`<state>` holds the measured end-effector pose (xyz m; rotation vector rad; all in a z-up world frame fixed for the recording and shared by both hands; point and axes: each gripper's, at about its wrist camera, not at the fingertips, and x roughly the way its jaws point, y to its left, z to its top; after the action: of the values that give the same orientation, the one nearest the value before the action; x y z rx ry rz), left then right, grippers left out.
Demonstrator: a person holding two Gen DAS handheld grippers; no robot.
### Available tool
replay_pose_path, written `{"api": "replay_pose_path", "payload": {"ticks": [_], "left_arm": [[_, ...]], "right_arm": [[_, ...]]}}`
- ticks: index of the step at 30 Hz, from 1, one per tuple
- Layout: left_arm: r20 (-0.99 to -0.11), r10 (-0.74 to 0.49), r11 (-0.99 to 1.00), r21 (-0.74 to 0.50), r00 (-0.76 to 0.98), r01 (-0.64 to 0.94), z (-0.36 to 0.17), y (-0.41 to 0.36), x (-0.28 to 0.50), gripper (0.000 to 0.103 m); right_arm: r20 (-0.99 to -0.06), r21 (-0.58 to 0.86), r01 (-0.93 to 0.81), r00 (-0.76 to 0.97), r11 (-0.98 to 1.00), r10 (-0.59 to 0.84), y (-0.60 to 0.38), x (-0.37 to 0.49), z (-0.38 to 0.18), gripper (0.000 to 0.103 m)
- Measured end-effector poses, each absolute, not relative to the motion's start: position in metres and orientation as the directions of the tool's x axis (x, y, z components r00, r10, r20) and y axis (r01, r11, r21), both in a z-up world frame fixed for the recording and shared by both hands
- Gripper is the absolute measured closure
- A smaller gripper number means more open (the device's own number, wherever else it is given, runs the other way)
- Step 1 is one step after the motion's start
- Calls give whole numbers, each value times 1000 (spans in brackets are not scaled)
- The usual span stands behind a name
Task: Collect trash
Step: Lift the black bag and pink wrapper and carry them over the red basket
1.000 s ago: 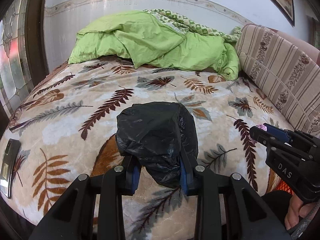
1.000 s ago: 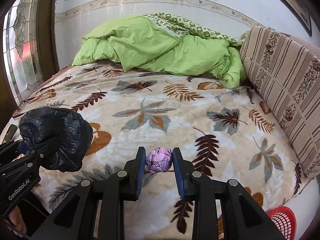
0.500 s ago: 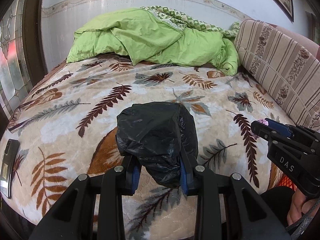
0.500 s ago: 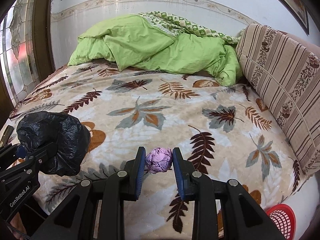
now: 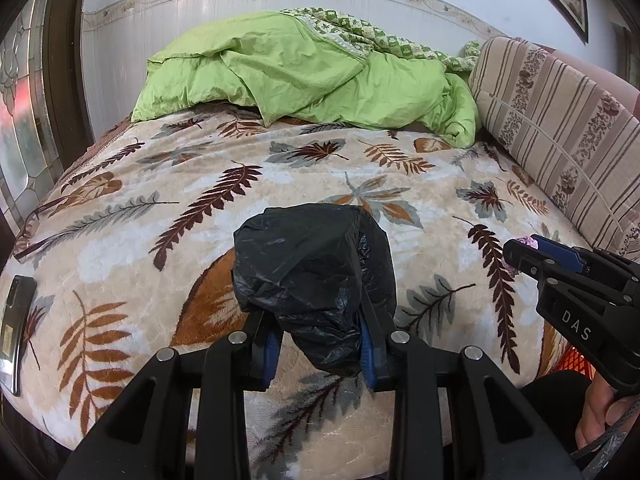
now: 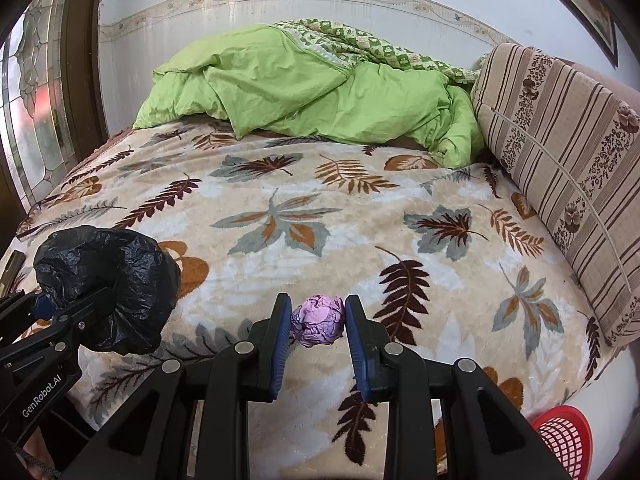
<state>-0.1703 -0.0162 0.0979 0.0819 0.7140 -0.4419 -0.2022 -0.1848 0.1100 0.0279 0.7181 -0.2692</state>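
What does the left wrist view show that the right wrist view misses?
Only the left wrist view: a dark flat phone lying whole at the bed's left edge, and a bare hand under the right hand-held gripper.
Only the right wrist view: a red plastic mesh basket beside the bed, plus the crumpled purple paper ball seen whole.
Both: the crumpled black plastic bag, leaf-patterned blanket, green quilt.

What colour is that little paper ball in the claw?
Light purple. The paper ball shows best in the right wrist view.

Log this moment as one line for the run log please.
left gripper: shut on black bag | right gripper: shut on purple paper ball | red basket: beside bed
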Motion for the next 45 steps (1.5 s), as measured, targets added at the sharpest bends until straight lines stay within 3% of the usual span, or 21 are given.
{"api": "replay_pose_path", "payload": {"ticks": [15,26,45], "left_arm": [[-649,-372,900,-76,664,430,92,-22,-175,72],[-638,-403,875,-59,656,480,111,-40,-187,72],[-619,-483,803,-31,619,596,136,-89,-212,72]], "right_arm": [[-648,-55,260,726,964,-232,-185,-205,114,74],[-661,89,270,736,959,-146,-200,-236,128,74],[-644,200,420,737,885,-204,-262,-309,152,74]]}}
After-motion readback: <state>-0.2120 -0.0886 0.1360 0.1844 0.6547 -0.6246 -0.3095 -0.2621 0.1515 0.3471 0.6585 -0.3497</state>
